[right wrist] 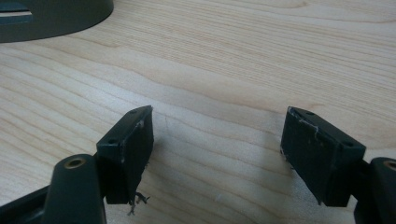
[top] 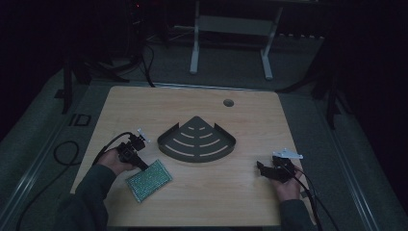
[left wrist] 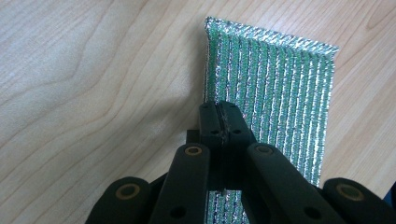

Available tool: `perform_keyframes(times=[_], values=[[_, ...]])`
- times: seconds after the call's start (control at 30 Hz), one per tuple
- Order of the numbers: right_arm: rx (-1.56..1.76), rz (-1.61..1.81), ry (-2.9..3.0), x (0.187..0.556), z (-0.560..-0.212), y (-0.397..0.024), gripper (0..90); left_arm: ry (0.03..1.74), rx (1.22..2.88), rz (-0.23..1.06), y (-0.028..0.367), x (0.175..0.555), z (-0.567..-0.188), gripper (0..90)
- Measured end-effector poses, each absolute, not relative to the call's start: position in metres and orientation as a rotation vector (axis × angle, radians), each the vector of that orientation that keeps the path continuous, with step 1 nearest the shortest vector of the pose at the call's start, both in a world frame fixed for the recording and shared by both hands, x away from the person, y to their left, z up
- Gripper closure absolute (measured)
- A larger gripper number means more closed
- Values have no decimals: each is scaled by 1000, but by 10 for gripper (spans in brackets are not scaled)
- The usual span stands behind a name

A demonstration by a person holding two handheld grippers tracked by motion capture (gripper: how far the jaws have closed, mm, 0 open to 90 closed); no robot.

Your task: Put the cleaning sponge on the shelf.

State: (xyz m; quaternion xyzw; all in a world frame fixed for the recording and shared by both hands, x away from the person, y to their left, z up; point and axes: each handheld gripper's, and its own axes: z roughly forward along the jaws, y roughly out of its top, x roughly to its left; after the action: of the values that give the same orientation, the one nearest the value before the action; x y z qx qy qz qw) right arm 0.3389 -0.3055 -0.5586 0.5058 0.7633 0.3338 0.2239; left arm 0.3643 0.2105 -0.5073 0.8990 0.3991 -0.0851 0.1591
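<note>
Left hand-held gripper (left wrist: 219,122) pinches glittery green-silver ribbed pad (left wrist: 275,88) edge — right hand-held gripper (right wrist: 217,140) wide.

green pad (left wrist: 275,93) near edge hidden under gripper, corner shelf (right wrist: 51,18) cropped

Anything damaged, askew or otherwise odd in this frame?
Minor wear only: the right gripper is open, and its fingers show scuffed edges and a frayed bit at the left pad's base. The green scouring pad, pinched by the left gripper, has a curled far edge. The rack sits flat.
</note>
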Motion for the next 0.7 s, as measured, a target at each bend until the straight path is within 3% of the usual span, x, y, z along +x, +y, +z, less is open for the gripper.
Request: perform_keyframes(times=[0.7], values=[[1396,921,2107,339,-559,-305,250,1143,2537,-162,213,364,-469,900]])
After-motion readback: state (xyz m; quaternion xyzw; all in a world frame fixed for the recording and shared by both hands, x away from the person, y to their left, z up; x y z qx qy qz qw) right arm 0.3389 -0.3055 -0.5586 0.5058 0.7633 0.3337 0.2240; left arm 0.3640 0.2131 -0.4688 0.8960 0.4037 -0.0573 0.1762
